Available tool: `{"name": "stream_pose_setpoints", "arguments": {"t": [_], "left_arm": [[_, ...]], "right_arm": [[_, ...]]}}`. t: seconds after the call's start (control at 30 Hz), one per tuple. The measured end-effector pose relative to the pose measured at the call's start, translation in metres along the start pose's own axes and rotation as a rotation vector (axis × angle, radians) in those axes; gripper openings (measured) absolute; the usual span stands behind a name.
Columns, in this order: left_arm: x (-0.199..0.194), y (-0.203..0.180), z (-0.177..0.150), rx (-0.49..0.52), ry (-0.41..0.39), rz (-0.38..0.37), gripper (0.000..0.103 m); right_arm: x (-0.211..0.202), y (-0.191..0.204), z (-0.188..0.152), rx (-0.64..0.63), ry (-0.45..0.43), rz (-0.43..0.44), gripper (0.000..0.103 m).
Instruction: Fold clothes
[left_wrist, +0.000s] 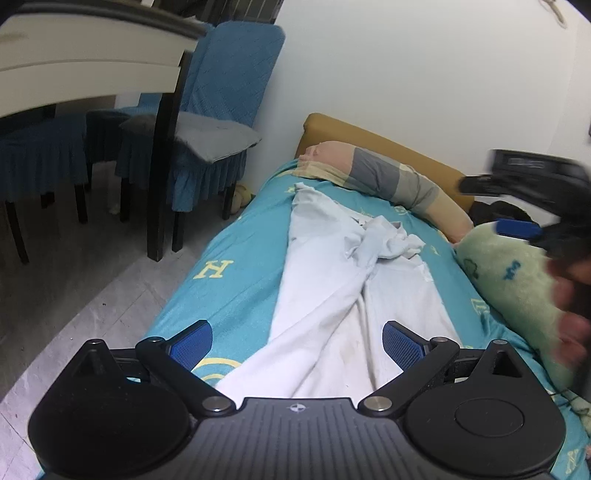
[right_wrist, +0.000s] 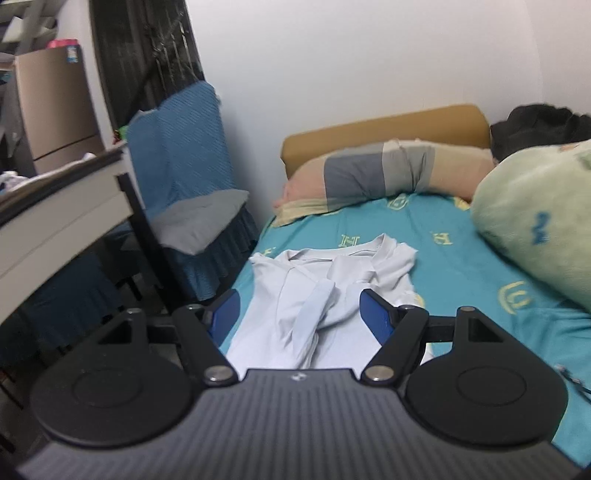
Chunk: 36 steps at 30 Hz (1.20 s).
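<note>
A pale grey-white garment (left_wrist: 332, 280) lies lengthwise on the teal bed sheet (left_wrist: 236, 280), its far part bunched into a crumpled lump. My left gripper (left_wrist: 297, 343) hovers open over its near end, blue pads on either side and nothing between them. In the right wrist view the same garment (right_wrist: 325, 291) shows its neckline at the far end and a folded strip down the middle. My right gripper (right_wrist: 300, 314) is open above it, holding nothing. In the left wrist view the right gripper (left_wrist: 517, 206) appears blurred at the right edge, held by a hand (left_wrist: 569, 295).
A long beige-and-grey bolster (left_wrist: 388, 181) lies against a mustard headboard (left_wrist: 369, 136) by the white wall. A green plush pillow (left_wrist: 517, 288) fills the bed's right side. Blue-covered chairs (left_wrist: 221, 122) and a white table (left_wrist: 85, 62) stand left of the bed on grey floor.
</note>
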<state>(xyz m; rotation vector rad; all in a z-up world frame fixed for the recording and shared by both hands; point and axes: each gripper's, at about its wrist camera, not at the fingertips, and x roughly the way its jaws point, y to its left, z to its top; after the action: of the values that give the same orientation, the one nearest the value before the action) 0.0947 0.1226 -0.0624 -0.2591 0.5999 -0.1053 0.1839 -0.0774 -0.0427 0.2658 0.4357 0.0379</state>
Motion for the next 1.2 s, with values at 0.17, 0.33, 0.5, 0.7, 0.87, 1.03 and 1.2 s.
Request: {"name": "stream_pose_setpoints", "arguments": {"t": [0.17,0.33,0.5,0.7,0.87,1.03,1.2], "left_arm": [[-0.034,-0.01,0.005,0.051,-0.044,0.039,0.1],[-0.07,-0.017,0.014,0.102,-0.059,0.037,0.1],[-0.083,-0.013,0.03,0.126,0.003,0.057,0.101],[-0.055,0.03,0.043,0.099,0.26,-0.03,0.098],[-0.028,0.08,0.045,0.029,0.44,-0.104,0.092],[-0.013,0.115,0.022,-0.009,0.498,-0.167,0.084],[0.003,0.135,-0.011,-0.004,0.594,-0.184,0.065]], "right_arm": [[-0.088,0.001,-0.007,-0.042,-0.027,0.025,0.073],[-0.149,-0.012,-0.032,-0.015,-0.022,0.054,0.073],[-0.175,-0.037,-0.048,0.065,-0.02,0.051,0.074],[-0.17,-0.065,-0.054,0.13,0.012,0.064,0.074],[-0.164,-0.083,-0.064,0.173,0.045,0.057,0.074],[-0.154,-0.091,-0.071,0.219,0.085,0.063,0.074],[-0.144,-0.1,-0.077,0.266,0.126,0.069,0.074]]}}
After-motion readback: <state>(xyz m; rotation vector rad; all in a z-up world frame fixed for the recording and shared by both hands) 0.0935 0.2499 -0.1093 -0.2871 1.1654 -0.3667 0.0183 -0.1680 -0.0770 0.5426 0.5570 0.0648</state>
